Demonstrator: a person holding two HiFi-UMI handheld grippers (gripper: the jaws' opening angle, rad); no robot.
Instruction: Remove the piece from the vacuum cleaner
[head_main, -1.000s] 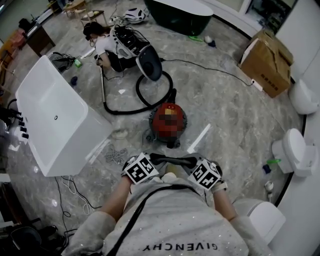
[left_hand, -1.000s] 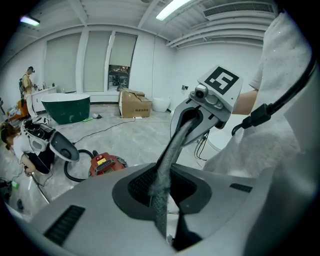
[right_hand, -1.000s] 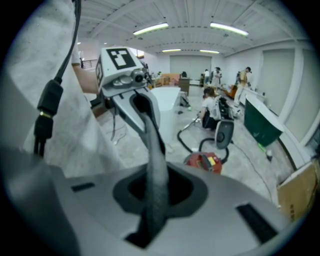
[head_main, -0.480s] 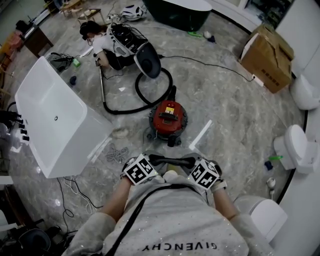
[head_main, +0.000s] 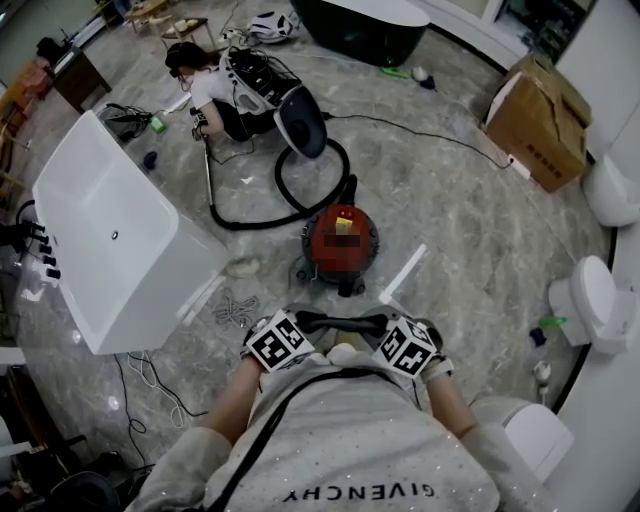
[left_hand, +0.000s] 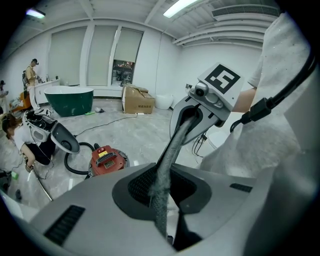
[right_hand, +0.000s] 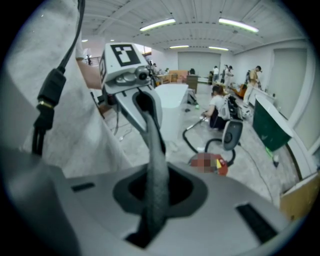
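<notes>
Far left: a white bathtub (head_main: 110, 240) stands on the marbled floor (head_main: 450, 200). Its basin shows bare white walls and one small dark fitting on the bottom. Beyond its far end a person (head_main: 205, 95) crouches on the floor.

Centre left: a thin wand (head_main: 208, 175) runs from beside that person to a black hose (head_main: 290, 205). The hose curls across the floor and meets the far side of the vacuum cleaner (head_main: 340, 245). This red canister sits on the floor in the middle of the head view, just ahead of both tools and apart from them. Neither tool touches it, and the hose is attached.

Near centre: the left gripper (head_main: 330, 321) and the right gripper (head_main: 358, 322) are held close to the person's chest, pointing at each other, tips meeting. In each gripper view the jaws are pressed together into a single grey strip, with nothing seen between them.

Top centre: a dark green tub (head_main: 360, 25) is cut off by the edge of the head view, and its interior cannot be seen.

Right: a cardboard box (head_main: 535, 125) lies with its flaps loose, and its contents cannot be told. White toilets (head_main: 590, 300) line the right wall, lids down.
</notes>
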